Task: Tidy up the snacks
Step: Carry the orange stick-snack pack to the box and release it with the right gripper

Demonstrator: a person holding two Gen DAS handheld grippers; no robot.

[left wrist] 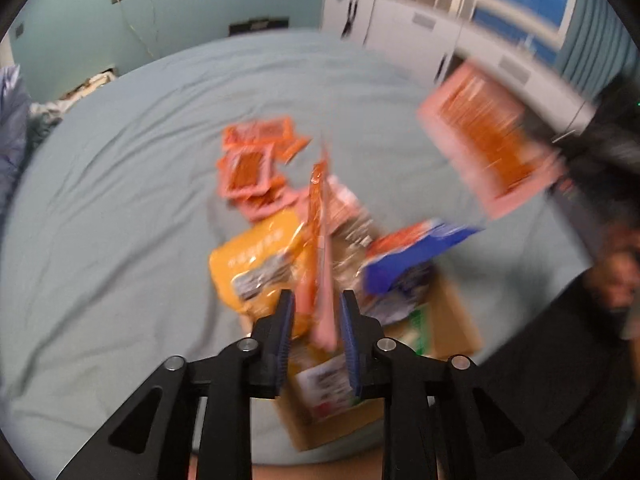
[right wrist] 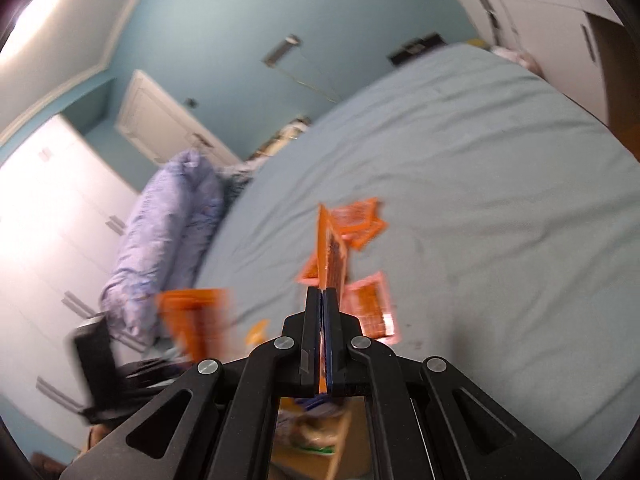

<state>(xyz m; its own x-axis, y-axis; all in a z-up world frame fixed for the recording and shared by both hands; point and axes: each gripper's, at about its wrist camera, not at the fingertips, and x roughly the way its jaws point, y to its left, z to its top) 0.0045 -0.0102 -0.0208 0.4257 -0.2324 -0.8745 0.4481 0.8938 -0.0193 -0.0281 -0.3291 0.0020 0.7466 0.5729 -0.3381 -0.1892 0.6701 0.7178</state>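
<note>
The edge-on orange packet (left wrist: 318, 240) stands between the left gripper (left wrist: 316, 316) pads, jaws parted and apparently clear of it, above the cardboard box (left wrist: 448, 320). The right gripper (right wrist: 322, 304) is clamped on another orange packet (right wrist: 332, 256). Release each over the matching pile (left wrist: 256, 168) on the bed (left wrist: 120, 200)

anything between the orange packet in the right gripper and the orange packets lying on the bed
Nothing visible does. The right gripper is shut on a flat orange snack packet, and only bare pale blue bedsheet lies between it and the loose orange packets beyond. The view is blurred.
</note>
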